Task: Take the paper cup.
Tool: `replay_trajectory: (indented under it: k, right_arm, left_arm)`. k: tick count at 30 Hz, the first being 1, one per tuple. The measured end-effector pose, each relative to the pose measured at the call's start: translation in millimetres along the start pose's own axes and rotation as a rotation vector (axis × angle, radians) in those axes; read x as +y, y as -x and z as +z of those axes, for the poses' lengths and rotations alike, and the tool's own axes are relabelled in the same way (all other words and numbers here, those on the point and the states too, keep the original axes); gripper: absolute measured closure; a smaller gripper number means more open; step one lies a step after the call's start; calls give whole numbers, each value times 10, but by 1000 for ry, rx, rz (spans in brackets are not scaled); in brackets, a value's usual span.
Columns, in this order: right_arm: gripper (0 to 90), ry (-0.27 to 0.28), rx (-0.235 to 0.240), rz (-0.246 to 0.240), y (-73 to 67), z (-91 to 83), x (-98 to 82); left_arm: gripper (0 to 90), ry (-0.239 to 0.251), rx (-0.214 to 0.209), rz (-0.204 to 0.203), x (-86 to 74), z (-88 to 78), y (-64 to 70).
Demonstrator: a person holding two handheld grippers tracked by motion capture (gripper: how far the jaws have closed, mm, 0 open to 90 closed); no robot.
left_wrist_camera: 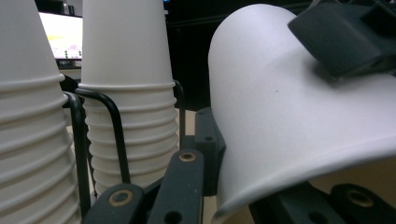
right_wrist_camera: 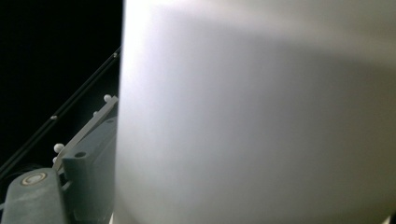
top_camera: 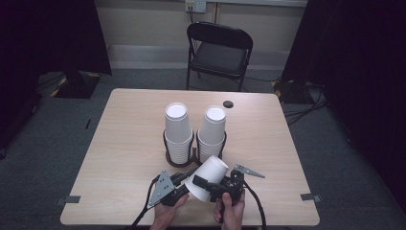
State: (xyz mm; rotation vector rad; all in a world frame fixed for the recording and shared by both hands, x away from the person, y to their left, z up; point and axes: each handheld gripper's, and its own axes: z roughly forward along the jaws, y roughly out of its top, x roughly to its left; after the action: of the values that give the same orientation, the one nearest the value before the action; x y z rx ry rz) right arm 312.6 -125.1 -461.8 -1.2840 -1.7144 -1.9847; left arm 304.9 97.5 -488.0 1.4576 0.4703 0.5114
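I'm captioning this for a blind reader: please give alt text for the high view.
Two hand-held grippers hold a tilted white paper cup near a wooden table's front edge. Behind it, two stacks of cups stand in a black wire holder.

Two cup stacks (top_camera: 195, 132) stand side by side mid-table (top_camera: 119, 143); a loose cup (top_camera: 208, 177) lies tilted before them.

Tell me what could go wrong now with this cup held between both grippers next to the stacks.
1. The left gripper pinches the thin rim of the tilted paper cup; the wall bows there and may crease.
2. I cannot tell how firmly the right gripper holds the cup's body; if loose, the cup could swing or drop onto the table.
3. The cup stacks stand close behind in their wire holder; a swing might knock them.
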Motion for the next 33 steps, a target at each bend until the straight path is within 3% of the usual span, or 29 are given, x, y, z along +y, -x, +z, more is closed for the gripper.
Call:
replay_trajectory:
  k: [5, 11, 16, 21, 24, 28, 33]
  right_arm:
    - [102, 0, -16, -28, 21, 2, 42]
    - [96, -9, -11, -40, 33, 63, 101]
    - [116, 17, -27, -52, 22, 51, 159]
    - [105, -6, -37, -61, 50, 78, 158]
    - [118, 9, -38, -64, 41, 82, 176]
    - [139, 61, -91, -96, 18, 24, 244]
    - [145, 68, -98, -113, 33, -31, 289]
  left_arm:
    - [857, -29, -5, -57, -9, 7, -12]
    - [859, -31, 2, -76, 8, -17, -48]
    - [859, -48, -21, -76, 2, -65, -64]
    - [858, -73, -31, -92, -10, -99, -87]
    - [861, -72, -75, -116, -13, -125, -106]
    - [862, -79, -94, -126, -26, -149, -95]
    - [862, -119, -121, -135, -7, -171, -143]
